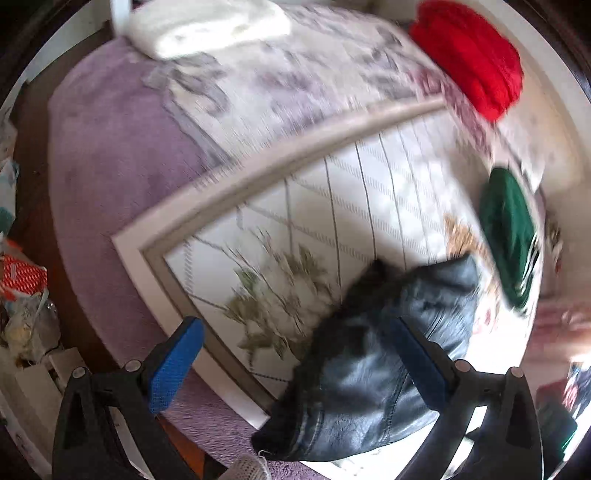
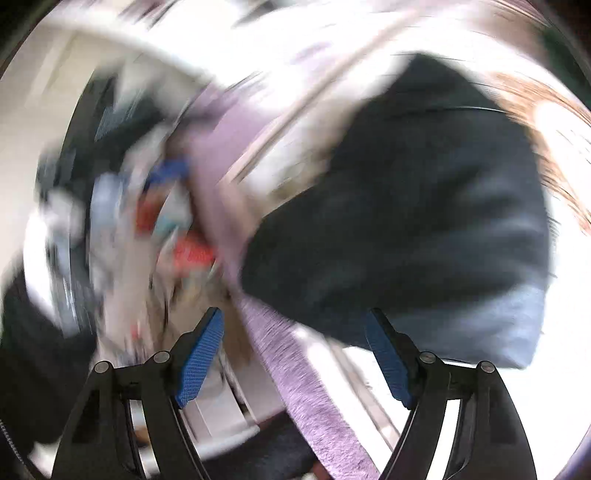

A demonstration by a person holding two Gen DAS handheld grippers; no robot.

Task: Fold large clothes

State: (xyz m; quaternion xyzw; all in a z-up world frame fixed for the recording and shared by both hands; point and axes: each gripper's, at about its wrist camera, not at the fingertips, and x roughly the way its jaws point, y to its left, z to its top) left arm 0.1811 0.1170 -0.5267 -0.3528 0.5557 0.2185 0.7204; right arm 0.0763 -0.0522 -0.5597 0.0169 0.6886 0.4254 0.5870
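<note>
Left wrist view, left to right. Floor strip at far left holds a heap of clutter (image 1: 26,295), items not countable; one red-and-white patterned packet shows in it. One bed (image 1: 110,155) with a lilac fleece cover fills most of the frame. On it one white quilted bedspread (image 1: 332,206) with grey lines, a leaf print and a grey-beige border; its corner lies near the bed's left edge. One folded white fluffy blanket (image 1: 207,26) sits at the bed's far edge. One folded red knit garment (image 1: 469,59) sits at the far right corner. One folded dark green garment (image 1: 509,236) with white stripes lies at the right edge, well apart from the red one.

Task item: one dark blue-black leather-look jacket (image 1: 369,369) with a dark fuzzy collar lies bunched on the bedspread at its near edge, spilling past the border. Left gripper (image 1: 295,362), two blue-padded fingers, stands wide apart above the jacket; whether the right finger touches it I cannot tell; the left finger is clear of it.

Right wrist view, heavily blurred. Right gripper (image 2: 295,354), two blue-padded fingers, stands apart, nothing pinched. The lilac cover edge runs between the fingers. The jacket (image 2: 424,221) fills the right half, its hem just beside the right finger.
</note>
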